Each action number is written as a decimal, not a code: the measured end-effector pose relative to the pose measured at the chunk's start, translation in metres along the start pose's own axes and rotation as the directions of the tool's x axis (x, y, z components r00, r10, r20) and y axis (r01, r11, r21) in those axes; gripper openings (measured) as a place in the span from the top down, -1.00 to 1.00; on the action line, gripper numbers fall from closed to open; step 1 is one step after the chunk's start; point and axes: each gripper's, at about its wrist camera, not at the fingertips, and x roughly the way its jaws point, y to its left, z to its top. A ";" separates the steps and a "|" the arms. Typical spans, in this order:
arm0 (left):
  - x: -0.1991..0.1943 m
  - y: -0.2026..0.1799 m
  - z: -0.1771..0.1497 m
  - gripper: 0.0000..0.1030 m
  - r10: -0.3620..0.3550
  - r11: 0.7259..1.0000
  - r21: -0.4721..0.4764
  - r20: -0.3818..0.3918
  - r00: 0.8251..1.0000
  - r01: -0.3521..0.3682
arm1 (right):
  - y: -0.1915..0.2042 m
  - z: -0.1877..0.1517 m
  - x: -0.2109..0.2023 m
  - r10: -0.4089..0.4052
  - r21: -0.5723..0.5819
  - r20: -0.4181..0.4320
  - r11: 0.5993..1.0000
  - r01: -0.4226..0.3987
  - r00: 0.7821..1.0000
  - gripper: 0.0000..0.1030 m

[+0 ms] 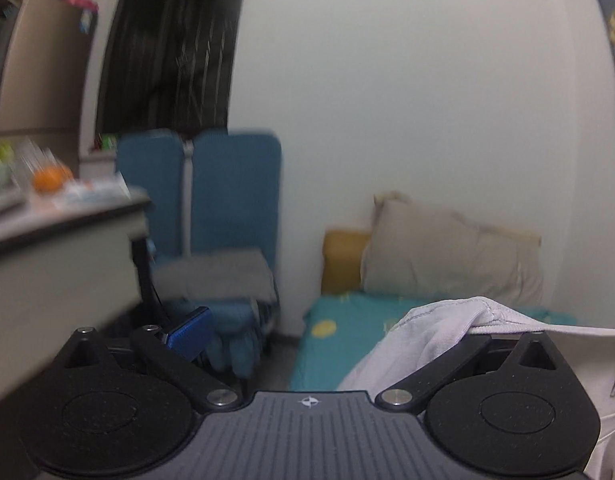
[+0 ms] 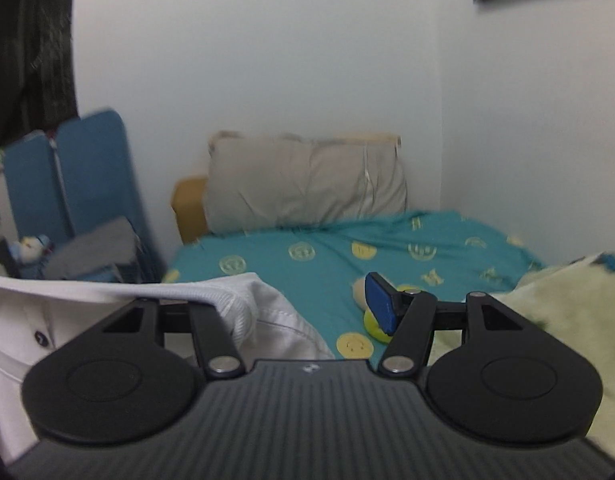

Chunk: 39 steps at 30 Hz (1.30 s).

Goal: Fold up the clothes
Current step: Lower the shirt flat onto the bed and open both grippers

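While both fingers spread, white shirt (image 2: pixel 275 312) draped over inner ones, teal bed (image 2: pixel 327 248) meets pale wall (image 2: pixel 267 60)

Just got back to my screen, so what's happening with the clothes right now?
A person holds a tool in each hand over a bed with a teal sheet. A white polo shirt hangs stretched between them, its ribbed collar draped over the right finger of the left tool and the left finger of the right tool. Both tools stand open, their blue-padded fingers clear of the cloth. No fold shows yet.
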 end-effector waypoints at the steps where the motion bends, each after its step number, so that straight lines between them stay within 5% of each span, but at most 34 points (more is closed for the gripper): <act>1: 0.032 -0.004 -0.019 -1.00 -0.002 1.000 0.004 -0.040 0.999 0.002 | 0.000 -0.011 0.031 -0.005 -0.002 -0.037 1.000 0.005 0.999 -0.18; 5: 0.146 -0.014 -0.102 -1.00 -0.014 0.999 0.032 -0.202 0.979 0.021 | -0.004 -0.068 0.144 -0.011 -0.011 -0.195 1.000 0.009 0.981 -0.18; 9: 0.223 -0.020 -0.155 -1.00 -0.047 0.995 0.064 -0.354 0.934 0.074 | -0.020 -0.114 0.225 0.038 0.032 -0.381 0.999 -0.028 0.924 -0.19; 13: 0.263 -0.027 -0.171 -0.96 -0.089 0.984 0.091 -0.507 0.857 0.156 | -0.017 -0.127 0.264 0.103 0.012 -0.535 0.993 -0.114 0.839 -0.23; 16: 0.276 -0.032 -0.167 -0.96 -0.132 0.966 0.100 -0.603 0.787 0.238 | -0.014 -0.120 0.267 0.199 0.061 -0.557 0.978 -0.199 0.806 -0.32; 20: 0.272 -0.027 -0.156 -0.97 -0.185 0.947 0.084 -0.648 0.739 0.311 | -0.020 -0.107 0.267 0.348 0.262 -0.559 0.935 -0.237 0.753 -0.36; 25: 0.234 -0.005 -0.146 -0.99 -0.237 0.943 0.049 -0.594 0.768 0.329 | -0.022 -0.106 0.248 0.324 0.327 -0.559 0.932 -0.156 0.763 -0.36; 30: 0.151 0.023 -0.140 -0.99 -0.240 0.955 0.033 -0.498 0.833 0.295 | -0.009 -0.111 0.198 0.259 0.220 -0.451 0.960 -0.175 0.854 -0.36; 33: 0.078 0.040 -0.145 -0.99 -0.204 0.973 0.015 -0.411 0.888 0.231 | -0.003 -0.119 0.178 0.256 0.191 -0.417 0.963 -0.192 0.872 -0.36; 37: -0.017 0.062 -0.170 -0.99 -0.171 0.985 -0.075 -0.331 0.928 0.155 | 0.016 -0.131 0.170 0.085 -0.004 -0.433 0.995 -0.097 0.897 -0.36; 39: -0.055 0.067 -0.181 -0.99 -0.156 0.985 -0.121 -0.329 0.931 0.123 | 0.031 -0.138 0.165 -0.032 -0.152 -0.379 0.988 -0.028 0.925 -0.36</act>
